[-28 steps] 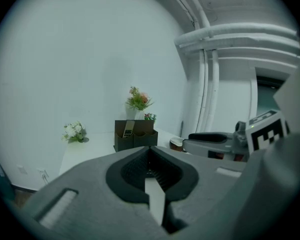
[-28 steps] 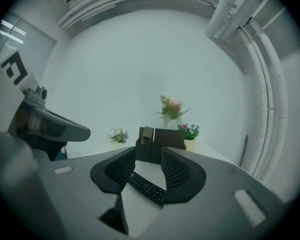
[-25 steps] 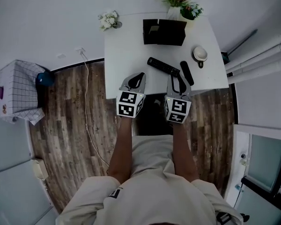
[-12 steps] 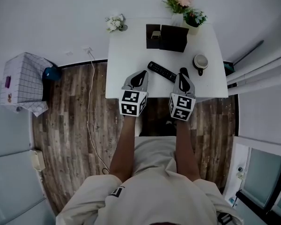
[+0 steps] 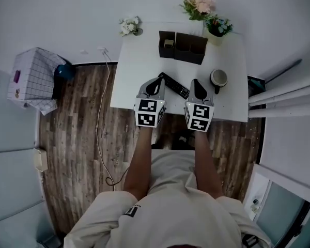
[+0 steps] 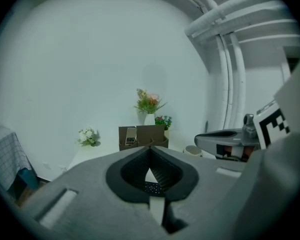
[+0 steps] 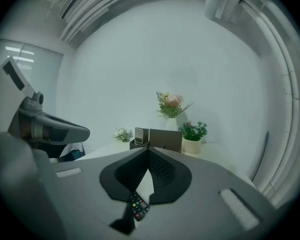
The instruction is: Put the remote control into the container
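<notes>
A long black remote lies slanted on the white table, between my two grippers. The dark container stands at the table's far edge, divided into compartments, with a small light device in its left one. My left gripper is shut and empty just left of the remote; dark keys show under its jaws. My right gripper is shut and hovers to the remote's right. A remote with coloured buttons shows through the gap beneath the right jaws, lying under them, not held.
A mug stands right of my right gripper. Pink flowers, a small green plant and white flowers stand along the table's far side. On the wooden floor to the left are a cloth-lined basket and a cable.
Both grippers have moved forward over the table toward the container. The right jaws, open a second ago, are shut now. The shorter remote at the right is now hidden under the right gripper.
</notes>
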Demonstrator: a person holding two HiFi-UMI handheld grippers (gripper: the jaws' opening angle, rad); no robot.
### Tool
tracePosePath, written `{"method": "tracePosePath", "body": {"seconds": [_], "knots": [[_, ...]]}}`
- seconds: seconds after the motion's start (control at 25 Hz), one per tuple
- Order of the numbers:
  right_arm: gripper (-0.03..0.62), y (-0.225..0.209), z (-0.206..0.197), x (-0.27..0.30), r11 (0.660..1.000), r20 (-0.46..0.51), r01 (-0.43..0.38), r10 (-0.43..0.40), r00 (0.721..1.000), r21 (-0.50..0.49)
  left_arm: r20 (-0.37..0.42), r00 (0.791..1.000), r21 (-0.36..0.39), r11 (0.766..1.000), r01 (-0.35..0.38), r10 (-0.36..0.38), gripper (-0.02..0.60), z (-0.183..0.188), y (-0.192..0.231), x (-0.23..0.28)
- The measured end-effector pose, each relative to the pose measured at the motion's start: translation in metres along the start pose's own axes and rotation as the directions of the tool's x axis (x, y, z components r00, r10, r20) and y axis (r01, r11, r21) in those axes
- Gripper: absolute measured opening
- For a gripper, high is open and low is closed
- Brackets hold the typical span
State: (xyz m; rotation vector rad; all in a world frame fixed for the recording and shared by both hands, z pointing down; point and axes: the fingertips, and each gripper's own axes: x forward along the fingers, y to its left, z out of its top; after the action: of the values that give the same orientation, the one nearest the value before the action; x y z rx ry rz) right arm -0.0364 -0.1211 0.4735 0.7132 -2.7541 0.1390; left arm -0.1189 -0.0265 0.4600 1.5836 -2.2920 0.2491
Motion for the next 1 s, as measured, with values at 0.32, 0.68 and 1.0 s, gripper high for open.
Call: {"method": "tracePosePath", "body": {"seconds": [0.32,0.68,1.0], "knots": [[0.003,-0.033,-0.013,-0.003,0.999,-0.021,0.016,-0.015,1.000,0.043,-0.015,1.000,0.059,0.998,-0.010,0.011,0.003,0.005,-0.004,0.010],[0.003,-0.069,-0.026,-0.007,0.984,-0.063,0.109,-0.101,0.993,0.139,-0.074,0.982,0.324,0.927,0.190,-0.175,0.003,0.023,-0.011,0.041],[0.003,-0.065,-0.045,-0.014,0.970,-0.125,0.164,-0.143,0.982,0.179,-0.389,0.770,0.592,0.503,0.630,-0.506,0.005,-0.026,-0.052,0.080]]}}
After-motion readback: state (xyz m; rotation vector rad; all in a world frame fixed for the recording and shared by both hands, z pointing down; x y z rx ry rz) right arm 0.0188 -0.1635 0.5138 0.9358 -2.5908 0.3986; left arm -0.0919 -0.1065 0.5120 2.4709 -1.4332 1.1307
